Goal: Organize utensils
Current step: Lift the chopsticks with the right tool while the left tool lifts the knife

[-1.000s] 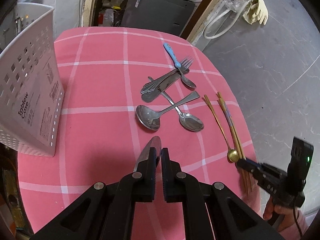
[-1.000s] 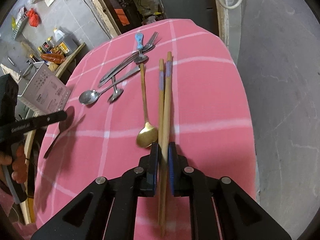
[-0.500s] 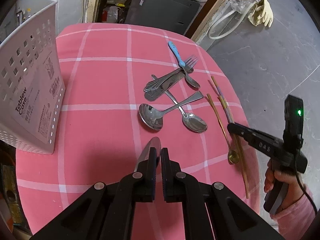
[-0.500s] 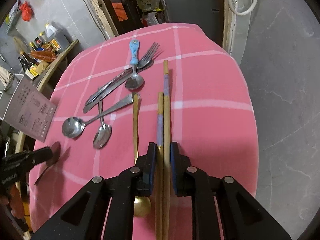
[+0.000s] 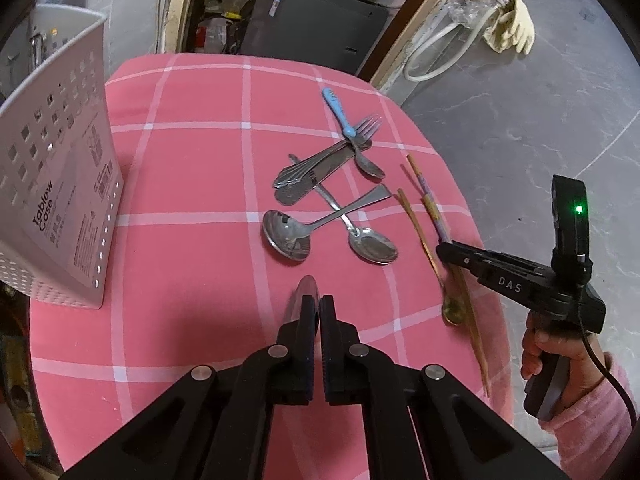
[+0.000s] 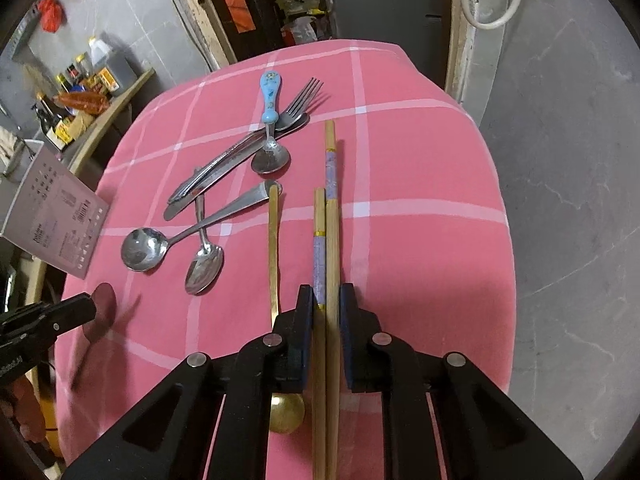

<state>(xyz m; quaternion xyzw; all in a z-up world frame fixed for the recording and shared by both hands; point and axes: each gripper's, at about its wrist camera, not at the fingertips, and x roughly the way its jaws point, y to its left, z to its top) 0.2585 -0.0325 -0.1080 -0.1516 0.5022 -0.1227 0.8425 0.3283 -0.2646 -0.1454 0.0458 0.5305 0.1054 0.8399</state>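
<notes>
Right wrist view: my right gripper is closing on two chopsticks, staggered lengthwise, so one may slip; my left gripper, pressed together, pinches a spoon beside the white caddy.

floor: rubber gloves, white hose | shelf: sauce bottles | red bag
</notes>
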